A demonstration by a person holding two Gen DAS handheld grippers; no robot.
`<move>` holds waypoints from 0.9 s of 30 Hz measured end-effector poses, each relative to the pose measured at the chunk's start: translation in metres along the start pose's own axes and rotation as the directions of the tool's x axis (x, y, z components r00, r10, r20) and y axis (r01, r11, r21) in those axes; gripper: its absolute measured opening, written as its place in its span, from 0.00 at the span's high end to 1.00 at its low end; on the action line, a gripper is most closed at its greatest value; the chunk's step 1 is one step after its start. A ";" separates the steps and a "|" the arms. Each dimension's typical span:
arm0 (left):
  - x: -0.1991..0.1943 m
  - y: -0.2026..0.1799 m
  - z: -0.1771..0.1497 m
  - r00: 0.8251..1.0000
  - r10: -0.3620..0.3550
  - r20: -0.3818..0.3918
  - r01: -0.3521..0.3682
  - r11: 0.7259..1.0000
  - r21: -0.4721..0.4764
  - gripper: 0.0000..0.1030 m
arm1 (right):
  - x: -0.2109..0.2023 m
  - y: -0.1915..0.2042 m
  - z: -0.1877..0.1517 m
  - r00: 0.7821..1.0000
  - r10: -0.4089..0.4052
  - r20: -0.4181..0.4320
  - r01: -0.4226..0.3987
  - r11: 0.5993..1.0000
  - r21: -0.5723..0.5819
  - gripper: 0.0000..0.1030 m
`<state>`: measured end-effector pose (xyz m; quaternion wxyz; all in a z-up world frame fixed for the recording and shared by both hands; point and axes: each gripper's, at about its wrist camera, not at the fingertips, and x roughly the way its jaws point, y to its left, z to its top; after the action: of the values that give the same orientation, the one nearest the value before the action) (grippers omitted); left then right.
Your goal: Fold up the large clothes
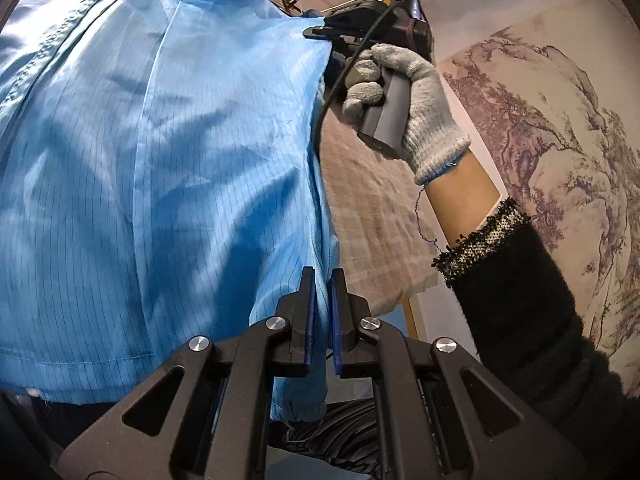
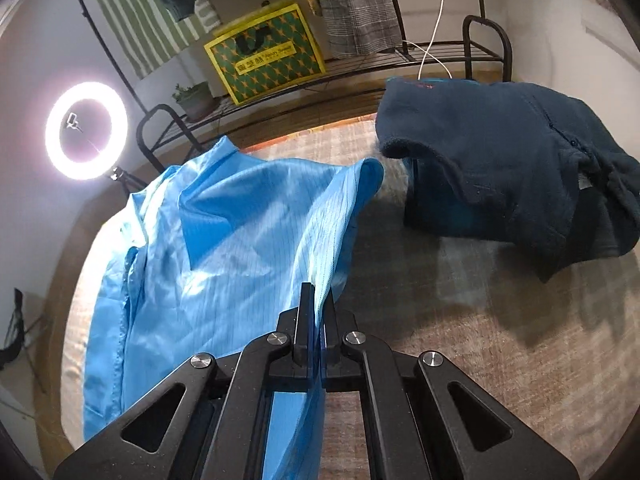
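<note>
I work over a beige woven mat (image 2: 460,360) with a faint check, spread on a wooden floor. From left to right in my right wrist view: one ring light (image 2: 86,131) glowing on its stand against the pale wall, one small potted plant (image 2: 196,100) and one yellow-green patterned box (image 2: 266,52) on the low black wire rack (image 2: 360,68), one plaid garment (image 2: 356,8) hanging above it, and one white cable (image 2: 434,36) trailing down. On the mat lie two garments: one light blue pinstriped garment (image 2: 224,240) at the left, and one dark navy fleece (image 2: 520,168) heaped at the right, just beside its far corner but apart from it.

In my left wrist view the blue cloth fills the left half, lifted off the mat, and a wall hanging (image 1: 560,140) with an ink landscape covers the right.

My left gripper (image 1: 322,280) is pinching the edge of the blue garment, a fold running up between its blue pads. My right gripper (image 2: 318,294) is likewise clamped on that garment's edge, jaws pressed together on thin cloth. From the left wrist view I see my gloved right hand (image 1: 404,104) holding it high at the cloth's upper corner, a black sleeve (image 1: 540,300) below.
</note>
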<state>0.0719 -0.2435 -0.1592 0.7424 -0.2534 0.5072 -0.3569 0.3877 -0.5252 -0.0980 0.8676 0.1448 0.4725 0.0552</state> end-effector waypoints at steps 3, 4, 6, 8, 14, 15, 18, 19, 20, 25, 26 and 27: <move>0.003 -0.010 -0.002 1.000 0.009 -0.004 -0.008 0.999 0.048 0.96 | 0.004 0.000 0.001 1.000 -0.023 -0.003 0.023 1.000 -0.001 0.99; 0.003 -0.012 -0.002 1.000 0.001 -0.004 -0.001 0.999 0.047 0.96 | 0.006 -0.003 0.000 0.999 -0.036 -0.006 0.036 0.999 0.010 1.00; 0.001 -0.013 -0.001 1.000 -0.008 0.006 0.007 0.999 0.039 0.96 | 0.005 -0.010 0.000 0.998 -0.062 -0.009 0.062 0.997 0.036 1.00; -0.002 -0.008 -0.001 1.000 -0.013 0.011 0.013 1.000 0.020 0.96 | -0.001 -0.006 0.004 0.997 -0.072 0.016 0.071 0.997 0.022 1.00; -0.005 0.007 -0.004 1.000 0.004 0.011 -0.004 1.000 -0.008 0.96 | -0.005 0.029 0.011 0.998 -0.047 0.048 0.049 0.997 -0.051 1.00; -0.003 0.003 -0.002 1.000 0.007 0.006 -0.007 1.000 -0.002 0.96 | -0.002 0.031 0.010 0.998 -0.055 0.042 0.057 0.997 -0.059 1.00; -0.002 -0.001 -0.004 0.999 0.033 0.001 -0.033 0.999 0.034 0.95 | 0.011 0.021 0.005 0.995 -0.100 0.004 0.100 0.993 -0.055 1.00; -0.002 -0.004 -0.006 0.999 0.045 -0.005 -0.045 0.997 0.055 0.93 | 0.014 0.013 0.004 0.994 -0.113 -0.008 0.112 0.993 -0.034 1.00; -0.002 -0.006 -0.007 0.998 0.052 -0.020 -0.051 0.997 0.065 0.83 | 0.016 0.004 0.003 0.993 -0.115 -0.016 0.114 0.993 -0.010 1.00; -0.028 -0.015 -0.022 0.996 0.070 -0.055 -0.061 0.987 0.149 0.57 | 0.006 -0.027 -0.006 0.993 -0.083 -0.078 0.087 0.995 0.047 0.71; -0.038 -0.015 -0.026 0.995 0.082 -0.063 -0.070 0.983 0.170 0.56 | -0.005 -0.030 -0.009 0.994 -0.081 -0.068 0.083 0.996 0.032 0.69; -0.050 -0.013 -0.031 0.993 0.095 -0.066 -0.082 0.980 0.182 0.55 | -0.012 -0.032 -0.013 0.995 -0.079 -0.062 0.081 0.996 0.024 0.68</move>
<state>0.0279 -0.2129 -0.1321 0.7580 -0.1496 0.5109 -0.3768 0.3692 -0.5555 -0.1045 0.8523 0.1355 0.5049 0.0186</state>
